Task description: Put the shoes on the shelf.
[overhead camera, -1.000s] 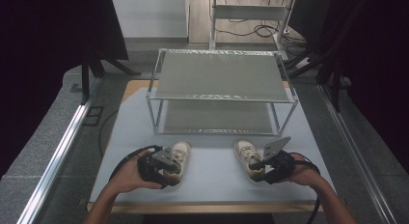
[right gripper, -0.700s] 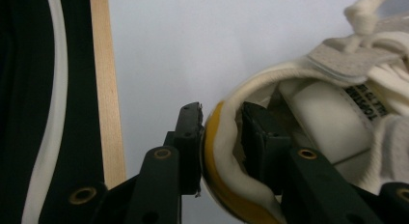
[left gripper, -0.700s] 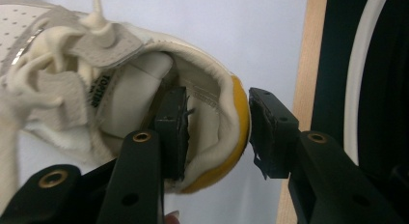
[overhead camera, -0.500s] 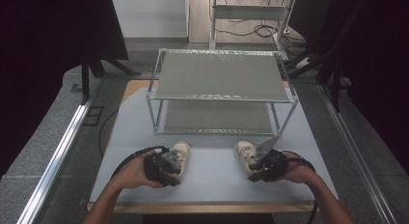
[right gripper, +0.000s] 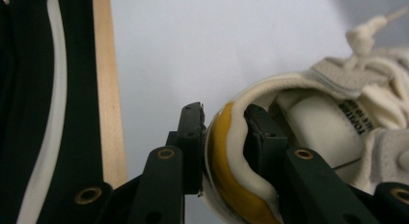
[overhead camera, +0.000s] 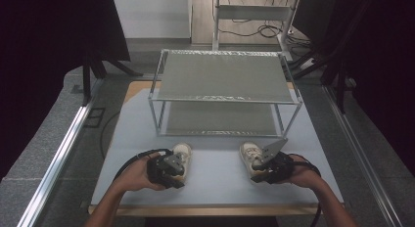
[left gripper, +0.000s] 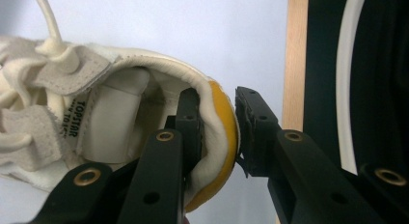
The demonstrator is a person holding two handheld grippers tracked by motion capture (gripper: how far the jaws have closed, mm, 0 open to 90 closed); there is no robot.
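On the near part of the white table (overhead camera: 215, 153), each gripper has a cream shoe by the heel.

At the near left, the left gripper (overhead camera: 172, 169) has one jaw inside the left shoe (overhead camera: 182, 151) and one outside its yellow heel; in the left gripper view the jaws, which have just been closing, pinch the heel wall (left gripper: 219, 132) of that shoe (left gripper: 96, 113). At the near right, the right gripper (overhead camera: 264, 166) grips the right shoe (overhead camera: 248, 153) the same way, its jaws drawn in tight on the yellow heel band (right gripper: 219, 156). Both shoes rest on the table, toes pointing far, towards the metal two-shelf rack (overhead camera: 222, 80) standing just beyond them, well apart from each other.
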